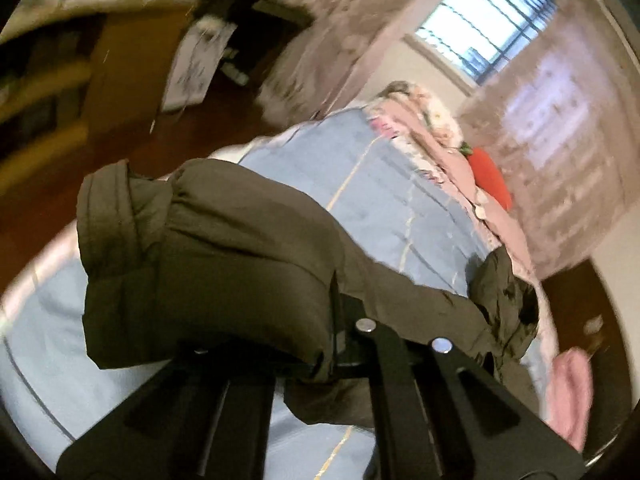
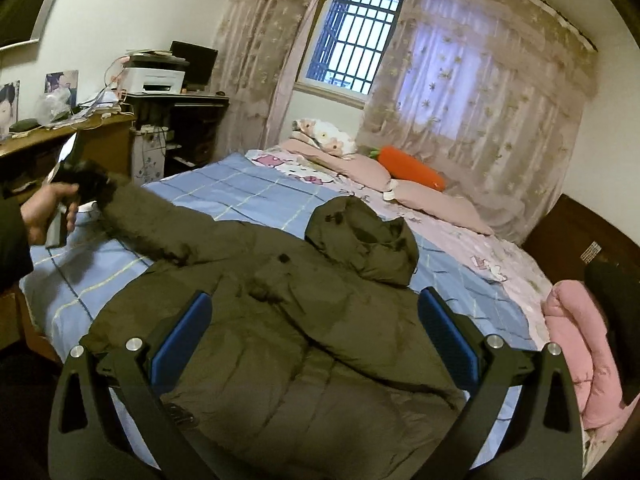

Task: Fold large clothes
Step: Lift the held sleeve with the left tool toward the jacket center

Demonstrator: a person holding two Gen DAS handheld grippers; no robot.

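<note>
An olive-green hooded coat lies spread on the bed, front up, its hood pointing toward the pillows. One sleeve is lifted off the blue checked bedspread and stretched out toward the bed's left edge, where the left gripper has it clamped: its jaws are closed on the cuff, and in the left wrist view the sleeve bunches thickly over the fingers and hides their tips. In the right wrist view a person's hand holds that gripper's handle beside the bed's edge.

The right gripper hangs above the coat's body with its blue-padded fingers spread wide, one to each side of the chest, with nothing between the pads; whether they touch the cloth I cannot tell.

Beyond the hood lie pink pillows, a flowered pillow and an orange carrot-shaped cushion, all apart from the coat. A folded pink quilt sits at the bed's right edge, near the coat's other side. Behind the lifted sleeve stand a wooden desk and a dark stand with a printer. Lace curtains flank a barred window.
</note>
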